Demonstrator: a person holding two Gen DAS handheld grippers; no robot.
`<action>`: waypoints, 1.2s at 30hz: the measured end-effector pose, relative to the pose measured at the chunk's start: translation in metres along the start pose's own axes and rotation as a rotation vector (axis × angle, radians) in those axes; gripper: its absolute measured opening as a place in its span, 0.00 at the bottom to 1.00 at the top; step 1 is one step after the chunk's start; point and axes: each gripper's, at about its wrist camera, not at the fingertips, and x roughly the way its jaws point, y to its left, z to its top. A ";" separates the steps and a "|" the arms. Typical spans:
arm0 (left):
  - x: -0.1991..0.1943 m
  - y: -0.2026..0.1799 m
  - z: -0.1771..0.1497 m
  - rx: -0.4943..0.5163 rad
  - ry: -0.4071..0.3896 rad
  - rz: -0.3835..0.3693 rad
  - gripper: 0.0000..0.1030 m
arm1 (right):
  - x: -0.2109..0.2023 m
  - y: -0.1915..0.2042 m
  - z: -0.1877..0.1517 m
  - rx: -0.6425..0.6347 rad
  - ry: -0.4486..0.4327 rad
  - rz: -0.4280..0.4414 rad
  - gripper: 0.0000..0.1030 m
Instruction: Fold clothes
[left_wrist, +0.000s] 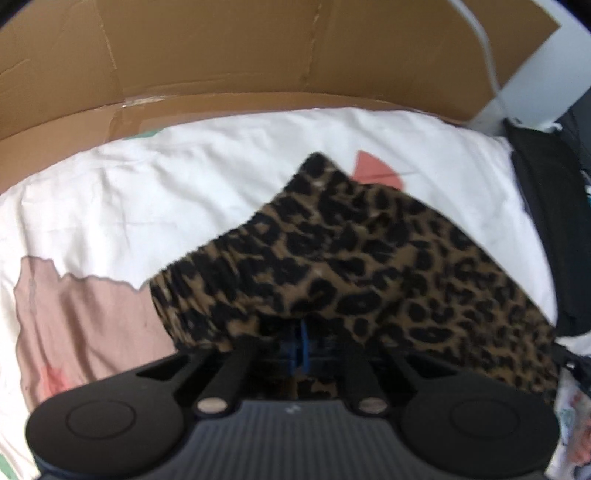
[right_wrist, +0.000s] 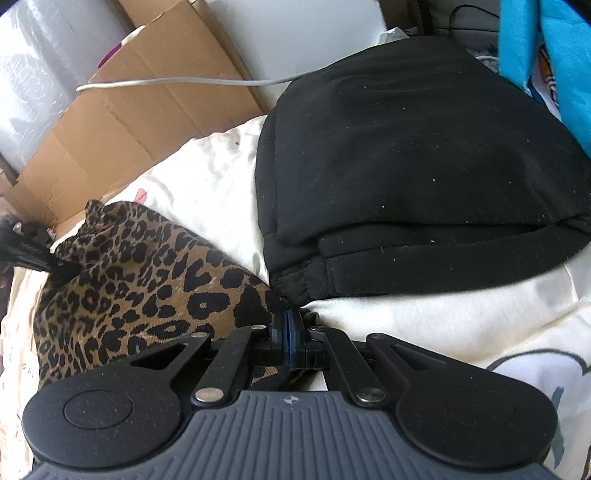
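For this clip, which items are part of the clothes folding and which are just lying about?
Part of the job:
- leopard-print garment, pinched at two places
- left gripper, shut on it
- right gripper, shut on it
- white bedspread beneath it

Lying about:
- black garment, already folded, possibly done earlier
- cardboard
- grey cable
- blue cloth

A white bedsheet (left_wrist: 229, 173) carries leopard-print garment (left_wrist: 369, 258) and black garment (right_wrist: 424, 166).

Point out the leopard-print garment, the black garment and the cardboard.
leopard-print garment (left_wrist: 369, 258): left wrist view, middle of the patterned cloth.
black garment (right_wrist: 424, 155): right wrist view, its broad top face.
cardboard (left_wrist: 221, 48): left wrist view, bare upright panel.
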 end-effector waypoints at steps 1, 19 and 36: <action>0.003 0.001 -0.001 -0.003 -0.013 -0.004 0.05 | 0.000 -0.002 0.000 0.001 0.003 0.005 0.04; -0.049 0.002 -0.039 0.021 -0.074 0.004 0.09 | -0.018 0.001 0.005 0.078 -0.027 0.060 0.04; -0.047 0.010 -0.058 -0.072 -0.152 -0.103 0.24 | -0.013 0.037 -0.023 -0.014 0.086 0.105 0.07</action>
